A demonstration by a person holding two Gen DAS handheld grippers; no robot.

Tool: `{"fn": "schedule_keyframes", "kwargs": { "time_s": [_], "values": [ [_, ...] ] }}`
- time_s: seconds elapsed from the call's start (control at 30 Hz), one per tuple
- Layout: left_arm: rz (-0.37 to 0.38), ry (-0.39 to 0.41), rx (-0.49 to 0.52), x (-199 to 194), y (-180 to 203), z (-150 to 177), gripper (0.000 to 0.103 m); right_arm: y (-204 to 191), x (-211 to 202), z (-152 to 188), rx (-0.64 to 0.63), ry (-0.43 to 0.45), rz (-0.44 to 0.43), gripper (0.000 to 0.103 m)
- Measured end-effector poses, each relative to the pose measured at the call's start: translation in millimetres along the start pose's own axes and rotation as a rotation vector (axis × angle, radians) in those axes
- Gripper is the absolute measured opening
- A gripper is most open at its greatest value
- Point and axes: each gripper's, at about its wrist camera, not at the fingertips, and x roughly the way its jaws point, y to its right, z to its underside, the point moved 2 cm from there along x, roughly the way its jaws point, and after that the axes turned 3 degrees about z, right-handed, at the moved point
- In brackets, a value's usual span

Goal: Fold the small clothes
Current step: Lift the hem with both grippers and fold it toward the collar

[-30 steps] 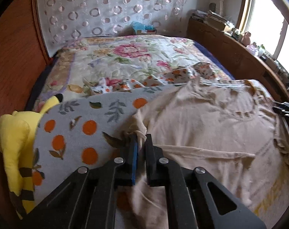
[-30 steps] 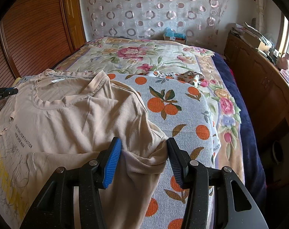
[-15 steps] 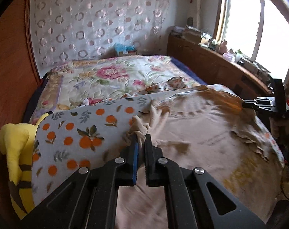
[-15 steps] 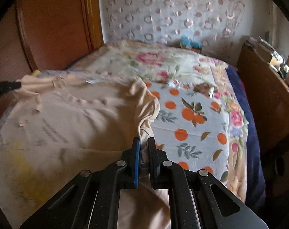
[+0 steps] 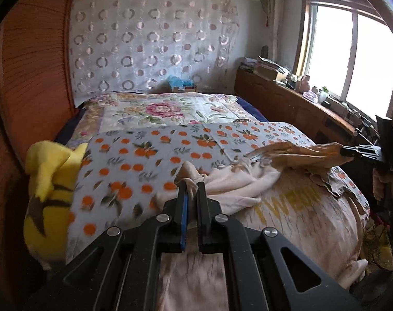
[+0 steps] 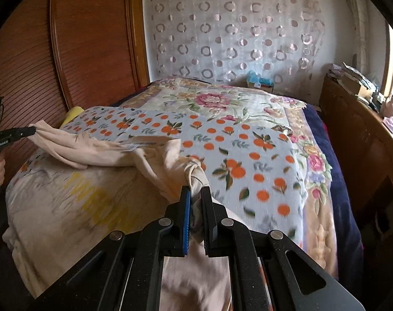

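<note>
A beige T-shirt (image 5: 294,215) with yellow lettering lies on the orange-print blanket (image 5: 149,155), its upper part lifted and folded back over the lower part. My left gripper (image 5: 191,189) is shut on the shirt's left shoulder bunch. My right gripper (image 6: 195,194) is shut on the right shoulder bunch of the shirt (image 6: 74,207). Each gripper shows at the other view's edge, the right one in the left wrist view (image 5: 362,151) and the left one in the right wrist view (image 6: 15,133), both holding cloth above the bed.
A yellow plush toy (image 5: 48,181) lies at the bed's left edge by the wooden wardrobe (image 6: 66,51). A floral quilt (image 5: 165,111) covers the far bed. A cluttered wooden sideboard (image 5: 313,103) runs along the right under the window. A blue box (image 6: 259,80) sits at the headboard.
The right gripper closed on the shirt's shoulder. Both grippers lifted the shirt's top edge and pulled it back toward me, uncovering the orange-print blanket and folding the shirt over itself.
</note>
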Motion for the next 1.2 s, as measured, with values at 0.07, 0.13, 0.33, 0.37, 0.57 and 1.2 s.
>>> {"fn": "schedule_keyframes", "kwargs": {
  "time_s": [0.07, 0.13, 0.33, 0.37, 0.57, 1.2],
  "values": [
    [-0.014, 0.009, -0.004, -13.6, 2.0, 13.4, 0.006, -0.4, -12.8, 11.2, 0.007, 0.005, 0.002, 0.008],
    [-0.013, 0.019, -0.028, -28.5, 1.3, 28.5, 0.006, -2.4, -26.1, 22.7, 0.012, 0.007, 0.003, 0.008],
    [-0.034, 0.015, -0.054, -51.2, -0.6, 57.7, 0.006, -1.7, -59.1, 59.5, 0.074, -0.001, -0.001, 0.008],
    [-0.035, 0.014, -0.055, -54.5, -0.4, 59.3, 0.006, -1.7, -61.3, 64.3, 0.079, -0.007, 0.002, 0.008],
    [-0.06, 0.03, -0.05, -81.7, -4.8, 60.5, 0.006, 0.0, -79.2, 72.9, 0.087, -0.039, 0.003, 0.008],
    [-0.139, -0.058, -0.061, -36.3, -33.1, 53.0, 0.073, 21.2, -54.8, 49.0, 0.097, -0.066, 0.092, 0.051]
  ]
}}
